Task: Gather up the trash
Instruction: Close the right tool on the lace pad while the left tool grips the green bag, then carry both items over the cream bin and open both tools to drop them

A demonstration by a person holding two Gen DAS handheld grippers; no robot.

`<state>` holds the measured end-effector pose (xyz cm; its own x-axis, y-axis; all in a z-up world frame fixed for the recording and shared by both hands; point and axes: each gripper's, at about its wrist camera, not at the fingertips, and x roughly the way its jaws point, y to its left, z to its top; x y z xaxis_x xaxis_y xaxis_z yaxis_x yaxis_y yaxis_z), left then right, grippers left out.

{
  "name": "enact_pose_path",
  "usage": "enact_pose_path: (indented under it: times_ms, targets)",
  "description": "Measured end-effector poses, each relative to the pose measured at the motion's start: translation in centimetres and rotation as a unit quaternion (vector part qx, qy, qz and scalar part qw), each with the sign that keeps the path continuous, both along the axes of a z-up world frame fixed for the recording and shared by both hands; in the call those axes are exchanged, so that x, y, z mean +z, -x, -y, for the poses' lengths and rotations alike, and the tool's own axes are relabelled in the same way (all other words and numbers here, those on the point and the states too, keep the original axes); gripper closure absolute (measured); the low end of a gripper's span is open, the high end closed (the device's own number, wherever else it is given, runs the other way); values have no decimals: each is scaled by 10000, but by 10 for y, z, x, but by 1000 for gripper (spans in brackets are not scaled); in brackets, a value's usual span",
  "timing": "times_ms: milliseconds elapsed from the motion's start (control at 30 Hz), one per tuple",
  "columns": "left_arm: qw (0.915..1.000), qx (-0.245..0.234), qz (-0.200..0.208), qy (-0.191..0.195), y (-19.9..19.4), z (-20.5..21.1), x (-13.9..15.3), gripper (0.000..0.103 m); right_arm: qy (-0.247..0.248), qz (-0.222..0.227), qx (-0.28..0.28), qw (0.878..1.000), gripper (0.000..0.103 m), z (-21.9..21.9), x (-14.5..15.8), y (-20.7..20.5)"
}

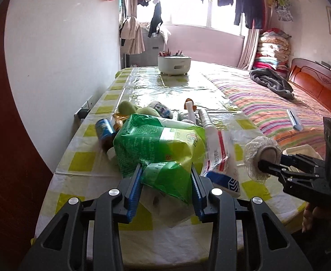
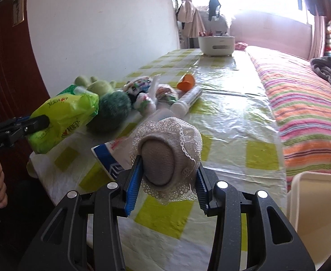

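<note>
Well, on the left, the left hand-held gripper pinches a crinkled green-and-yellow plastic package between its blue pads, held up over the near end of the yellow-checked, plastic-covered tabletop. The film is slick and slack — I'd judge it could slide out of the pads or snag the clutter just behind it if swung carelessly.

Further right, the right hand-held gripper clamps a beige knitted cap with a lace trim, gripped at its rounded body. The loose lace hangs free and might catch on a finger at release.

Behind both lies a heap: a green plush toy, a fuzzy dark-green ball, a white tube, an orange cup and a white-and-blue plastic bag. A cream plastic bin stands at the far right beside the striped bed — likely the drop-off, though the tabletop's corner lies between.
</note>
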<state>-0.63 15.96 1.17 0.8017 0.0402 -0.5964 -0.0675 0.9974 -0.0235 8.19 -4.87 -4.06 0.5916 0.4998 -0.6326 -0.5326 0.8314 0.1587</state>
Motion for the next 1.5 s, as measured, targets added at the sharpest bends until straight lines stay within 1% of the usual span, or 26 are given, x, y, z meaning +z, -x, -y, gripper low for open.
enact_pose_path:
  times_ms: [200, 333, 900, 1167, 1500]
  targets:
    - [9999, -108, -59, 14, -3, 8, -4, 66, -54, 4, -158, 9999, 61, 12, -1, -2]
    - [9998, -211, -42, 54, -4, 14, -1, 66, -120, 36, -263, 9996, 61, 20, 1, -2]
    - [9971, -760, 17, 47, -7, 61, 5, 65, -374, 170, -783, 9961, 61, 61, 10, -1]
    - [9939, -1102, 18, 19, -14, 85, 7, 65, -446, 242, -1141, 9922, 61, 90, 12, 5]
    - [9856, -1694, -22, 12, -28, 132, 5, 65, -620, 210, -1827, 9810, 61, 144, 9, 10]
